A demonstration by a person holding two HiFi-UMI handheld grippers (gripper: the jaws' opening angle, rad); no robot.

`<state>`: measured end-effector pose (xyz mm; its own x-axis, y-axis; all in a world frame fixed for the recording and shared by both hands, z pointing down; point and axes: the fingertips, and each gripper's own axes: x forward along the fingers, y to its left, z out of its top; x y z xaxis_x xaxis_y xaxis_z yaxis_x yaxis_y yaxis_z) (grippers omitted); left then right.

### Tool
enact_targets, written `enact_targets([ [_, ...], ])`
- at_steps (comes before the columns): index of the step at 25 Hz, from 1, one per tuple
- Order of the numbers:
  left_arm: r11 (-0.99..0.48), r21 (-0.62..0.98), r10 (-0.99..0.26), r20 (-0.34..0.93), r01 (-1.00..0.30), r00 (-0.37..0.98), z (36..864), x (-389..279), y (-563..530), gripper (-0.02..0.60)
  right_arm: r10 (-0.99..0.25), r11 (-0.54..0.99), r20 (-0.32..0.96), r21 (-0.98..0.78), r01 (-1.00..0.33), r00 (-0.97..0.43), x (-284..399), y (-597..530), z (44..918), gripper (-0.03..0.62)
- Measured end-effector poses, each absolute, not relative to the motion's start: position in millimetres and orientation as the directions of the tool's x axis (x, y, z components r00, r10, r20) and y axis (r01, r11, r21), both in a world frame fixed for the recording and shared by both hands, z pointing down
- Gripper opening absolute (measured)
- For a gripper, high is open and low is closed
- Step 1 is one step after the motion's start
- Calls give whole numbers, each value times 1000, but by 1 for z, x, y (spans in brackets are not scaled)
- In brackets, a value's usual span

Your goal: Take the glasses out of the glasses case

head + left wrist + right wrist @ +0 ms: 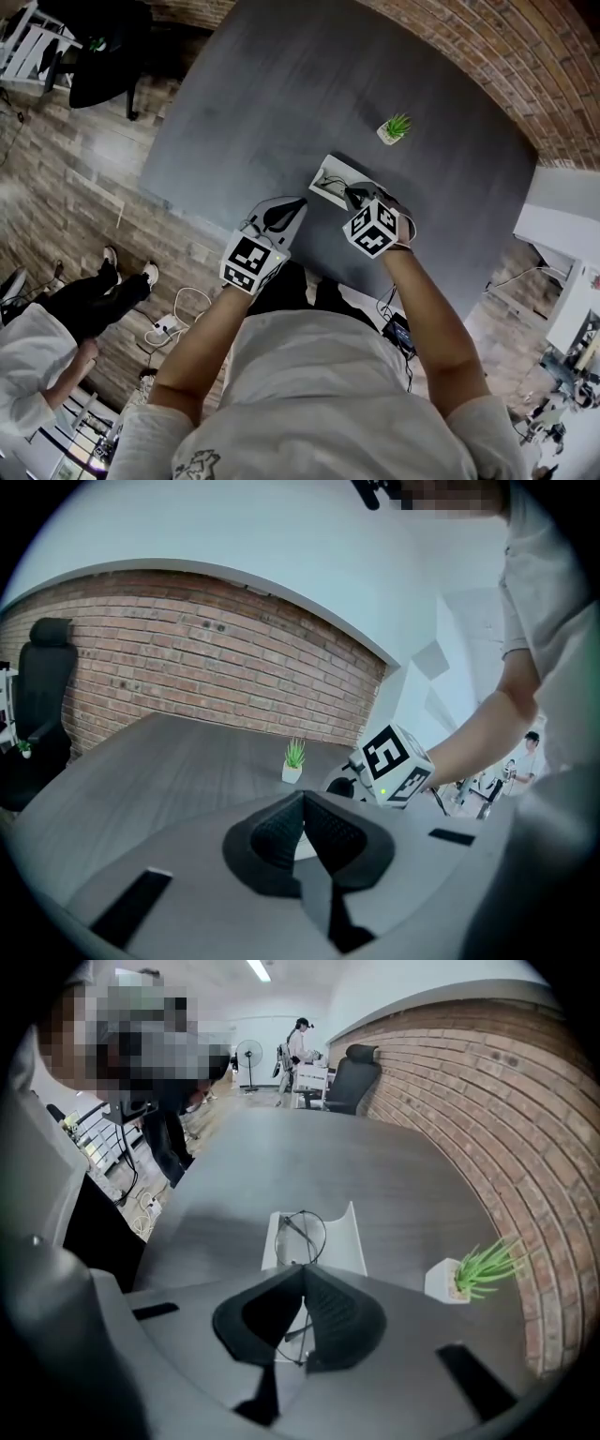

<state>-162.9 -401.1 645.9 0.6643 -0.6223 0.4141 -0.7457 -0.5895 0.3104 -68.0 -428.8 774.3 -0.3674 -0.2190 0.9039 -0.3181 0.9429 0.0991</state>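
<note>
Black wire-rim glasses (302,1234) lie in the open white glasses case (349,1239). The right gripper (305,1271) has its fingers pressed together on the frame: a wire runs btw the pads, one lens ring shows just beyond the fingertips, and the rest hangs below them. The left gripper (304,801) is pinched to w/ nothing btw its fingers; the case sits just ahead of and under its tips, not touched as far as I can see. A small potted plant (476,1269) stands off to the right fingers' outer side, well apart.

Step in hand, I'd say: lifting the glasses clear. Go straight up, slowly, w/o squeezing harder, as the wire prob. bends easily. Watch that the temples don't snag the case wall. If the case rises too, the left fingertips could pin its rim to the grey table (281,94).
</note>
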Motion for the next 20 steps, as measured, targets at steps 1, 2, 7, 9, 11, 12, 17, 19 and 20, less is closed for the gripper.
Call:
enact_targets([
  [1, -588, 307, -626, 412, -748, 662, 643, -162, -400, 11, -226, 941, 898, 101, -322, -378, -68, -428, 769, 12],
  [2, -587, 304, -630, 410, -750, 660, 641, -160, -399, 11, -232, 940, 892, 103, -325, -389, -69, -428, 764, 12],
  [7, -583, 281, -654, 393, -762, 646, 624, -154, -390, 11, -275, 934, 854, 129, -332, -441, -70, -421, 735, 12],
  [9, -581, 268, -665, 388, -769, 638, 615, -151, -386, 11, -295, 930, 835, 140, -338, -465, -70, -418, 721, 12],
  [11, -579, 253, -677, 380, -775, 630, 607, -150, -384, 11, -319, 926, 813, 157, -344, -486, -69, -417, 706, 11],
  [12, -578, 247, -683, 375, -778, 627, 602, -150, -383, 11, -333, 923, 801, 168, -347, -497, -69, -416, 698, 12],
  [17, -572, 211, -714, 348, -793, 608, 576, -142, -371, 11, -408, 900, 725, 219, -377, -555, -62, -409, 652, 12],
  [19, -567, 196, -728, 335, -800, 599, 566, -137, -365, 11, -437, 890, 688, 239, -387, -579, -58, -405, 633, 12],
  [20, -565, 189, -735, 327, -803, 594, 560, -135, -362, 11, -450, 885, 669, 250, -392, -591, -56, -402, 624, 12],
])
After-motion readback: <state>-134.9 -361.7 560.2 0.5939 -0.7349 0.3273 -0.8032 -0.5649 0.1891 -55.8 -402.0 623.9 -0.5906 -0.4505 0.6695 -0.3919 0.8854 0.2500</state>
